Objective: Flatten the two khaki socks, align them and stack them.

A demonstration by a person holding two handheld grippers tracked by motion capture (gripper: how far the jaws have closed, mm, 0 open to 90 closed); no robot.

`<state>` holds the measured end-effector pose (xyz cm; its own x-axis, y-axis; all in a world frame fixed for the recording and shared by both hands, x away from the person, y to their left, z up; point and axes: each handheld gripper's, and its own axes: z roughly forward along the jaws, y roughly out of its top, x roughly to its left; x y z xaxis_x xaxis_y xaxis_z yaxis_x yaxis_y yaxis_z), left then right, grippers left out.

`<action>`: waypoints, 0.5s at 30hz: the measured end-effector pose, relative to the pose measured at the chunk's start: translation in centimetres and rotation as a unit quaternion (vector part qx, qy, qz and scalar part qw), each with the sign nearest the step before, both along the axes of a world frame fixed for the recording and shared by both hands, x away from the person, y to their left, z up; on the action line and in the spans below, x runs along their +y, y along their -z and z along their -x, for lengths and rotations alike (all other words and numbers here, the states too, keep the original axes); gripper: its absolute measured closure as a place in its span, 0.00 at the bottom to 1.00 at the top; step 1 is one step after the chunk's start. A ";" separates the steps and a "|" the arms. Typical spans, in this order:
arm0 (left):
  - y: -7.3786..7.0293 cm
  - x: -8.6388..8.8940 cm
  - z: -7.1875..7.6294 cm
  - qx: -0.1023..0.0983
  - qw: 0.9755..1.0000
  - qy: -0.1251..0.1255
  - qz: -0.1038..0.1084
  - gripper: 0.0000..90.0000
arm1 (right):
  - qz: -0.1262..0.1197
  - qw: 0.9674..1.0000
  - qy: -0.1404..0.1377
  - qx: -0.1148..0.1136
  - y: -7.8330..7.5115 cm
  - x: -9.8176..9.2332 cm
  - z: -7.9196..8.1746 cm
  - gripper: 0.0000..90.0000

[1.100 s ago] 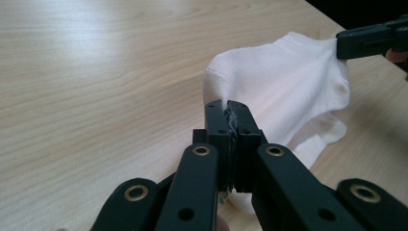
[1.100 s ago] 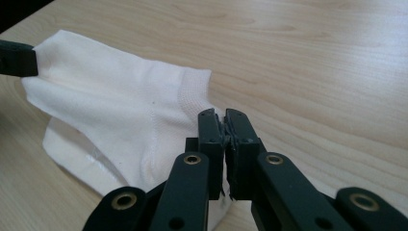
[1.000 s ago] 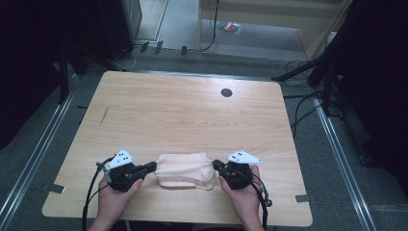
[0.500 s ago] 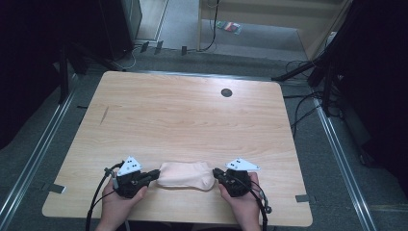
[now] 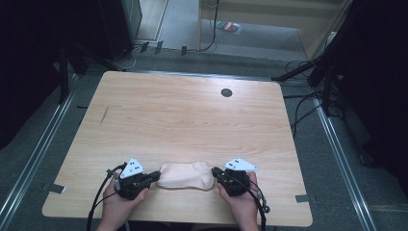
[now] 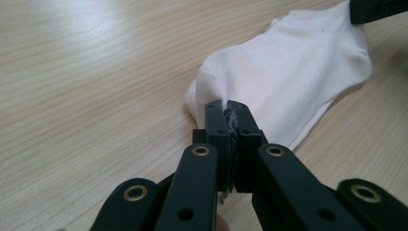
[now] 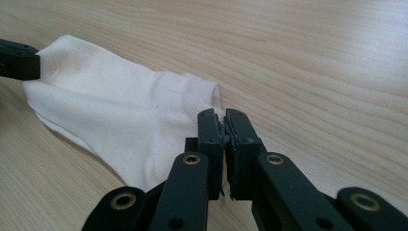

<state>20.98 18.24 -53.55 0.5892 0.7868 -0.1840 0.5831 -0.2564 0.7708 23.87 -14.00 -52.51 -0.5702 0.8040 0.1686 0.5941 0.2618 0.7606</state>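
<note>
A pale sock (image 5: 185,175) lies flat near the table's front edge, stretched between my two grippers. My left gripper (image 5: 156,176) is shut on the sock's left end; in the left gripper view its black jaws (image 6: 226,108) pinch a fold of the white sock (image 6: 288,72). On the sock's right end my right gripper (image 5: 215,172) is shut. In the right gripper view its tips (image 7: 220,118) clamp the ribbed cuff of the sock (image 7: 120,115). The other gripper's jaw tip (image 7: 17,60) holds the far end there.
The wooden table (image 5: 192,115) has a small dark round hole (image 5: 226,92) near its far edge. Cables (image 5: 303,103) and dark stands lie on the floor to the right, and metal rails run along both sides.
Both grippers and the sock have shifted slightly toward the table's front edge. The sock looks a little flatter. Both grips are unchanged.
</note>
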 end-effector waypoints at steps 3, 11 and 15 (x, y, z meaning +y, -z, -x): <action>-0.4 0.2 0.2 -0.006 1.000 -0.001 0.003 1.00 | -0.005 1.000 -0.001 -0.016 -0.6 0.0 0.3 0.96; 0.1 0.0 0.1 0.003 1.000 0.005 -0.014 1.00 | 0.002 1.000 -0.003 -0.009 0.3 0.2 -0.4 0.96; 0.6 -0.2 -0.1 0.011 1.000 0.010 -0.027 1.00 | 0.014 1.000 0.000 0.010 1.1 0.2 -0.8 0.96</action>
<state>21.06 18.07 -54.18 0.6015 0.7839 -0.1540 0.5935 -0.3095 0.7429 24.71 -13.80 -53.57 -0.5668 0.8085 0.1581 0.6092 0.2822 0.7411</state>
